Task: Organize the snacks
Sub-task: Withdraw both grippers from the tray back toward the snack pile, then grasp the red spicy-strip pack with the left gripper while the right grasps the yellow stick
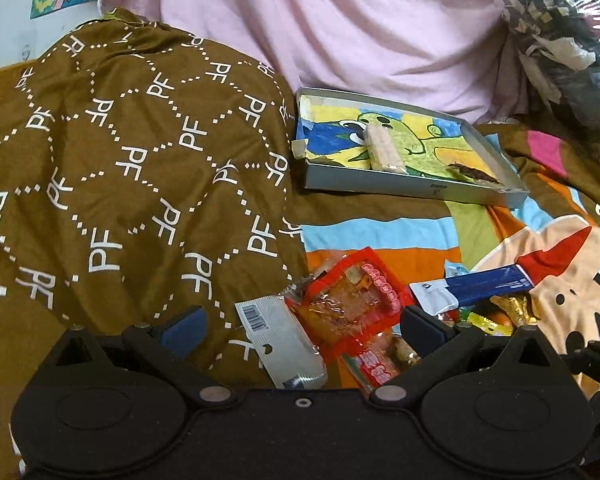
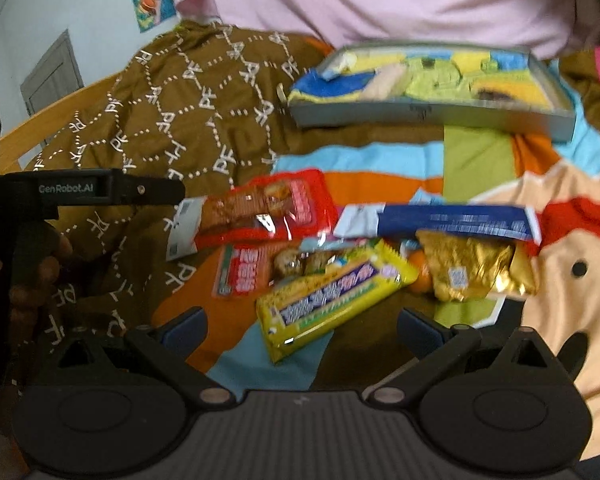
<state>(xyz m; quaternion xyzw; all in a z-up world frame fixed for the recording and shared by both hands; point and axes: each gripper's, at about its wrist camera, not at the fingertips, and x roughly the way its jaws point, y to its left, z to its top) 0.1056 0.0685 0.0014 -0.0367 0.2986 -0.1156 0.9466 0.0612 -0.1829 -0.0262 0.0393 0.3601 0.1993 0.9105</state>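
A pile of snacks lies on the colourful bedsheet. In the left wrist view my left gripper (image 1: 304,324) is open just above a red-and-clear snack pack (image 1: 348,304), with a blue-and-white bar (image 1: 480,286) to the right. In the right wrist view my right gripper (image 2: 300,328) is open over a yellow bar (image 2: 332,292); a gold foil pack (image 2: 472,270), the blue bar (image 2: 456,220) and the red pack (image 2: 272,212) lie beyond. A shallow grey box (image 1: 404,186) (image 2: 428,116) farther back holds a pale wafer bar (image 1: 382,148) and a dark snack (image 1: 476,174).
A brown patterned blanket (image 1: 132,168) is bunched on the left. Pink fabric (image 1: 360,28) hangs behind the box. A plastic bag of clothes (image 1: 564,44) sits at the far right. A hand (image 2: 32,264) holding the other gripper shows at the left edge of the right wrist view.
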